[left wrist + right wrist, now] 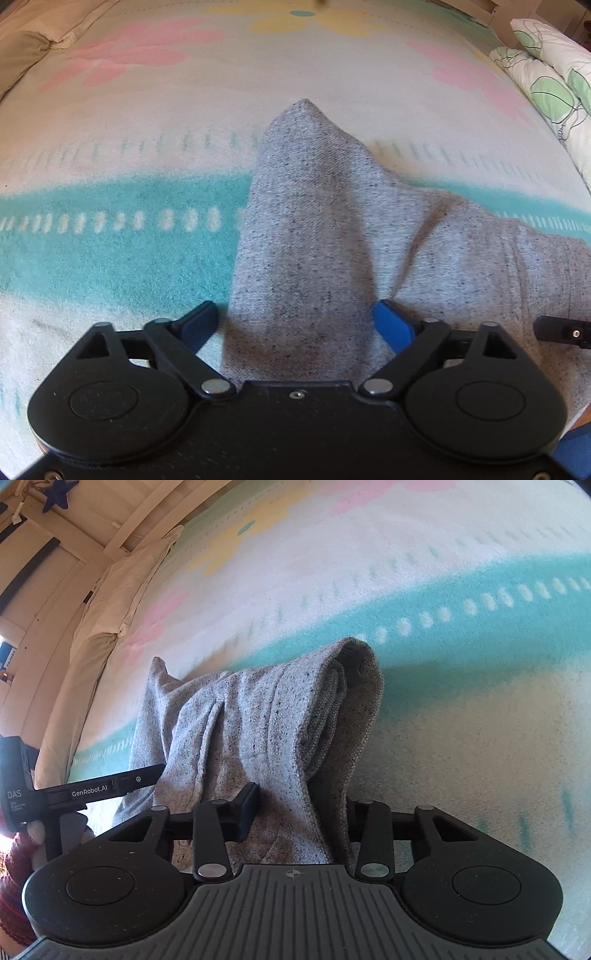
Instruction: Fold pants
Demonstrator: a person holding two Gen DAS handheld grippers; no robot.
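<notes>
The pants [314, 221] lie bunched on the blanket [110, 240] that covers the bed, ahead of both my grippers. My left gripper [295, 325] straddles one fold, fingers [391, 328] either side. My right gripper [295, 805] sits at another fold. Pillows [554, 81] lie along the bed's right edge in my left view, and a cushion [29, 48] at far left.

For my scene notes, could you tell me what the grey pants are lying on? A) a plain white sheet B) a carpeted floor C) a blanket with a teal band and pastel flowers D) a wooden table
C: the pants lie on a blanket with a teal band and pink and yellow flowers further up.
</notes>
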